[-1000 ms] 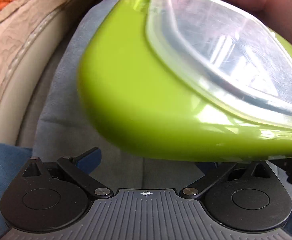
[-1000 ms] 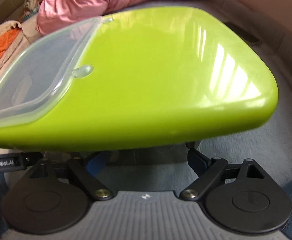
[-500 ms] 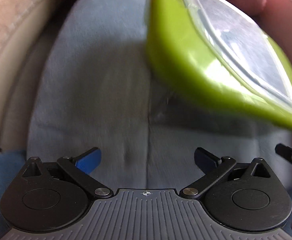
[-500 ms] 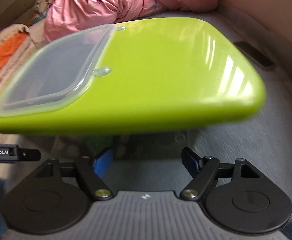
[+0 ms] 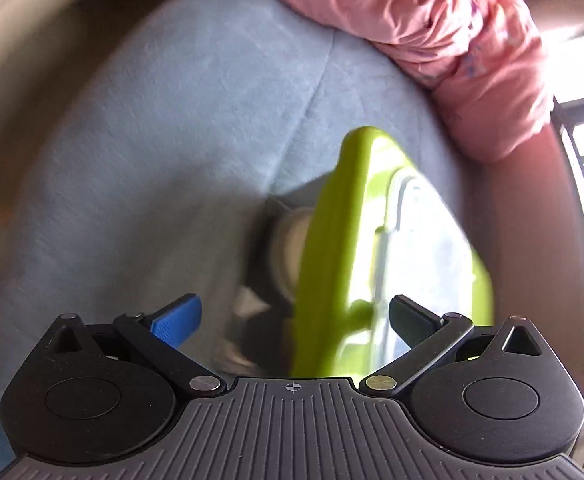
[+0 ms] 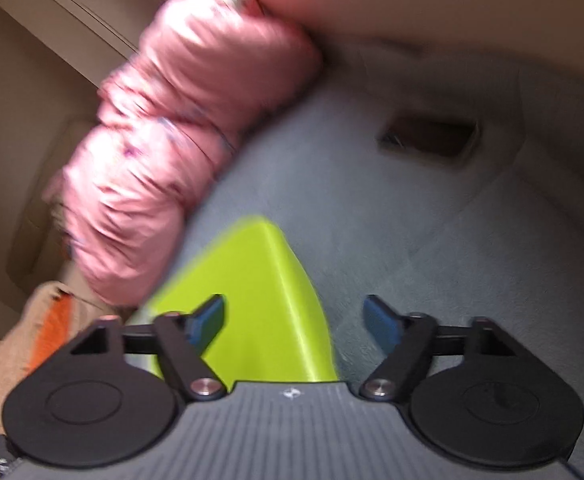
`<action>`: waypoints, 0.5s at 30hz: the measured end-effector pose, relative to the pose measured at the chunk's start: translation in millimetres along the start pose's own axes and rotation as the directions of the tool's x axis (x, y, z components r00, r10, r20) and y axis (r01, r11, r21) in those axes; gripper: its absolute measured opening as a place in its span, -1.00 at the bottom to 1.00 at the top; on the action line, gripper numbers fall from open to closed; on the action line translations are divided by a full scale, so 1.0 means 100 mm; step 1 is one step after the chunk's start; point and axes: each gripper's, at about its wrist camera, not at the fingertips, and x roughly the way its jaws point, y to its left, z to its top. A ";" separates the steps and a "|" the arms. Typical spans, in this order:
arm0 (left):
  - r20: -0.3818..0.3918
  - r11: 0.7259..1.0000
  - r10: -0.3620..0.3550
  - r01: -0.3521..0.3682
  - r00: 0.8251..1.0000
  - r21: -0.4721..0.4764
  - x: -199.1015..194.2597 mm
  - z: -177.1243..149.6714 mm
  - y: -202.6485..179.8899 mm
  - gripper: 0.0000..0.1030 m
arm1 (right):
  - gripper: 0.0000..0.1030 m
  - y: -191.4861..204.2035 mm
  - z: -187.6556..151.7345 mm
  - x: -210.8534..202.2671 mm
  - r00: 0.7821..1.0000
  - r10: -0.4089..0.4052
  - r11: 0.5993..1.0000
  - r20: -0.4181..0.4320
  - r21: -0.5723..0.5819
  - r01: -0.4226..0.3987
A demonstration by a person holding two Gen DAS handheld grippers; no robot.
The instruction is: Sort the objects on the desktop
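A lime-green lid with a clear plastic window [image 5: 351, 264] stands tilted on edge over a blurred open container [image 5: 276, 256] on the blue-grey cushion [image 5: 152, 152]. My left gripper [image 5: 293, 316] is open, its fingers either side of the lid's near end without touching it. In the right wrist view the lid's green corner [image 6: 260, 304] lies between the open fingers of my right gripper [image 6: 293, 320]. What is inside the container is too blurred to tell.
A rolled pink garment [image 5: 443, 40] lies at the back of the cushion; it also shows in the right wrist view [image 6: 164, 160]. A beige and orange cloth [image 6: 36, 336] is at the left. A dark rectangular slot [image 6: 427, 140] sits in the cushion far right.
The green lid has swung from lying flat across both views to standing on edge, further away and smaller. Both grippers have pulled back and both views have rotated.
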 end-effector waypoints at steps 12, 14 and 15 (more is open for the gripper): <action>0.042 0.992 0.026 -0.031 0.999 0.125 0.21 -0.04 -0.37 1.00 | 0.33 0.06 -0.24 0.18 0.999 0.045 0.998 0.002 0.037 -0.045; 0.044 0.992 0.041 -0.046 0.998 0.114 0.19 -0.09 -0.31 1.00 | 0.49 0.11 -0.28 0.16 1.000 0.026 1.000 -0.006 -0.013 -0.026; 0.044 0.993 0.050 -0.054 0.998 0.105 0.18 -0.11 -0.27 1.00 | 0.53 0.14 -0.30 0.16 1.000 0.015 0.999 -0.008 -0.039 -0.015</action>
